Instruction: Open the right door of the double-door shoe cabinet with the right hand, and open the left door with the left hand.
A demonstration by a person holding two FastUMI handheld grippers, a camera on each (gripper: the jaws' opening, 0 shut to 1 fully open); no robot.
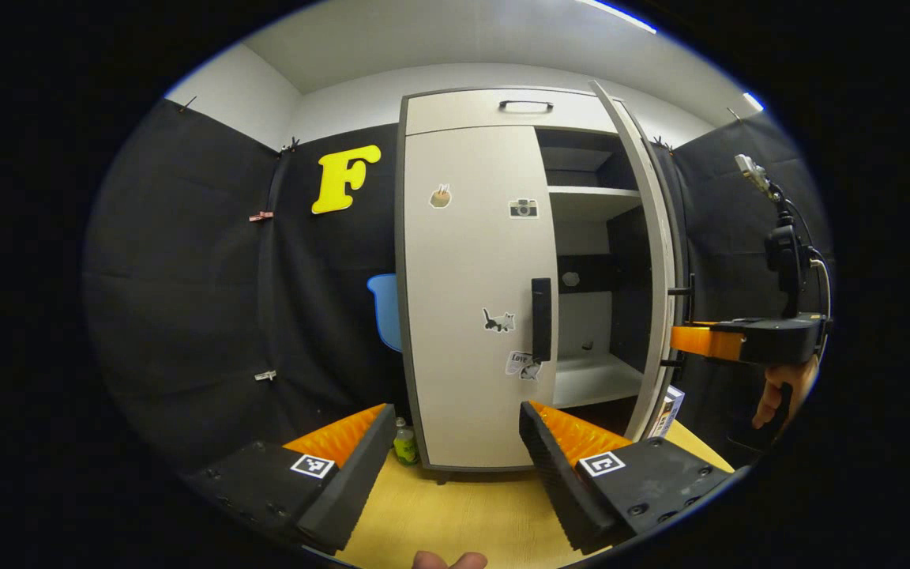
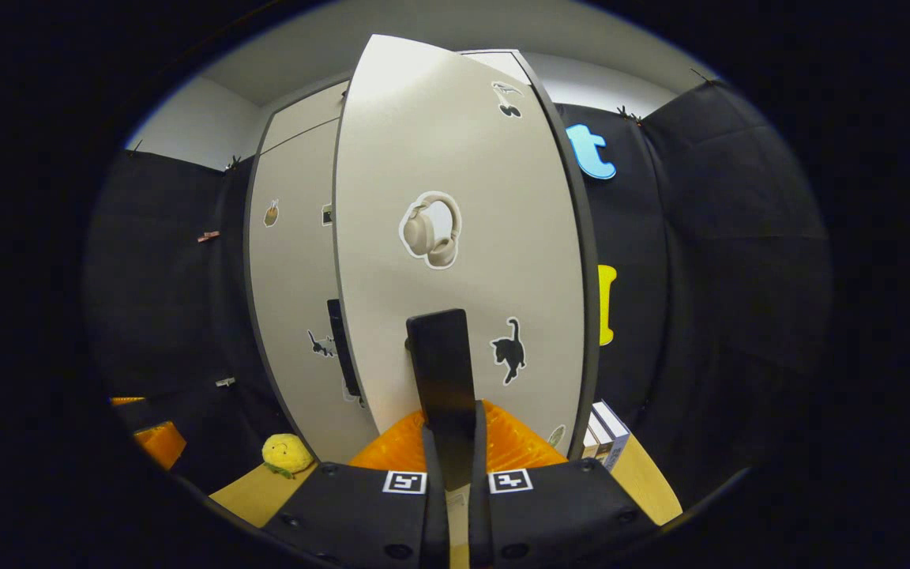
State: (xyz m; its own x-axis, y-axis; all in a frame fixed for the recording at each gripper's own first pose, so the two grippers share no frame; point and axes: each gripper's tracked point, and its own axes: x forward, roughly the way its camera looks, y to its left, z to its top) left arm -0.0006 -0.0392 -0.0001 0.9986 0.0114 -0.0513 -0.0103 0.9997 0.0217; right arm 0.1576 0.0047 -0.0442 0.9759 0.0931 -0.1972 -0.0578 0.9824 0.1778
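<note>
Two tools: right [image 2: 453, 442] seemingly pinches the right door's handle [image 2: 441, 371], left [image 1: 455, 458] spread.

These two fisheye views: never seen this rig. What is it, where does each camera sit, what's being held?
No robot arm here: a person holds a two-finger gripper in each hand, and a camera rides on each, looking forward along its fingers.

Left gripper view: the left gripper is open and holds nothing, pointed at the closed left door of the shoe cabinet. Farther off at the right edge is the other gripper, with the hand that holds it.

Right gripper view: the right gripper is shut on the right door's handle. The right door stands swung open, so shelves show inside.

On the wooden surface: a small green bottle, a yellow plush toy and boxes by the cabinet.
</note>
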